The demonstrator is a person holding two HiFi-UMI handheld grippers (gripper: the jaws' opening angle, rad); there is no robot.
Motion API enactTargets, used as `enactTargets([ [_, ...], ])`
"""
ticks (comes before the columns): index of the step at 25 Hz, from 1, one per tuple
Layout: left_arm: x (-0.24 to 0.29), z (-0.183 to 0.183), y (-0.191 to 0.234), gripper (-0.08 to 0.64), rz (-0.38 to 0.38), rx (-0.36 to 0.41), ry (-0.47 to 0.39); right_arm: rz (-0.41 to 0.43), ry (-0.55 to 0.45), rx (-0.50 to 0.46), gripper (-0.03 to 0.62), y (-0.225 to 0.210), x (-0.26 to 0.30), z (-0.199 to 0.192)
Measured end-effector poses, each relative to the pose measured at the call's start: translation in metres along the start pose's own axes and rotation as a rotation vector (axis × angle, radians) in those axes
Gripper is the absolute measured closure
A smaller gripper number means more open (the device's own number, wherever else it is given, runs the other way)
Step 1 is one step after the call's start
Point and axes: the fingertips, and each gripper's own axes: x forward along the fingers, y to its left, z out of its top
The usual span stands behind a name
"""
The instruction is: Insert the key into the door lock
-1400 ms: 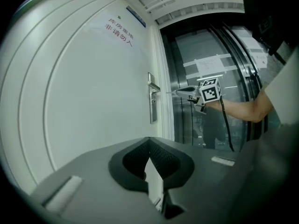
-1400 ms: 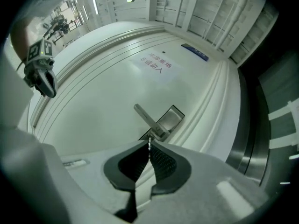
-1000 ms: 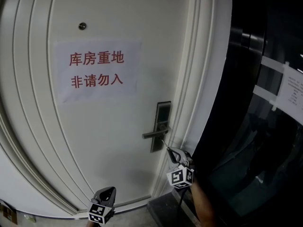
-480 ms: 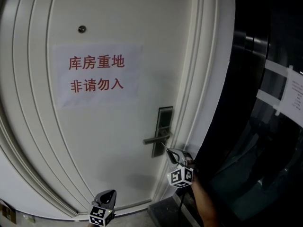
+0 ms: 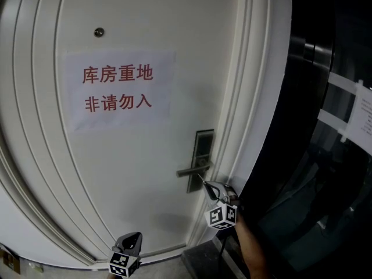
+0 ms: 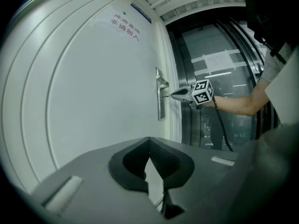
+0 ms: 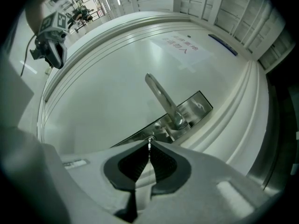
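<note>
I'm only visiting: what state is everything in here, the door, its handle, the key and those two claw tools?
door: shut.
door handle: level, not pressed down.
key: pinched in the right gripper, tip at the lock plate; whether it is in, can't tell.
right gripper: shut on key.
left gripper: shut, empty, low and away from the lock plate.
paper notice: stuck flat on the door.

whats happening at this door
A person is working at a white door with two handheld tools. The right tool is shut on a key, its tip at the lock plate just under the lever handle; whether it is in yet is unclear. The left tool hangs low by the door, shut and empty.
</note>
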Motion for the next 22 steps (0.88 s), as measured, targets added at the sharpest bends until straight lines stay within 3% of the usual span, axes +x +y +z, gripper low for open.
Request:
enactTargets([
  [16, 0.0014, -0.0012, 0.0009, 0.558, -0.007, -0.010, -0.005, 0.015, 0.056, -0.160, 0.581, 0.0023, 0.0078, -0.0033],
  [22, -0.0007, -0.0027, 0.0041, 0.558, -0.003, -0.014, -0.002, 0.016, 0.084, -0.272, 0.581, 0.0032, 0.0086, -0.0034],
])
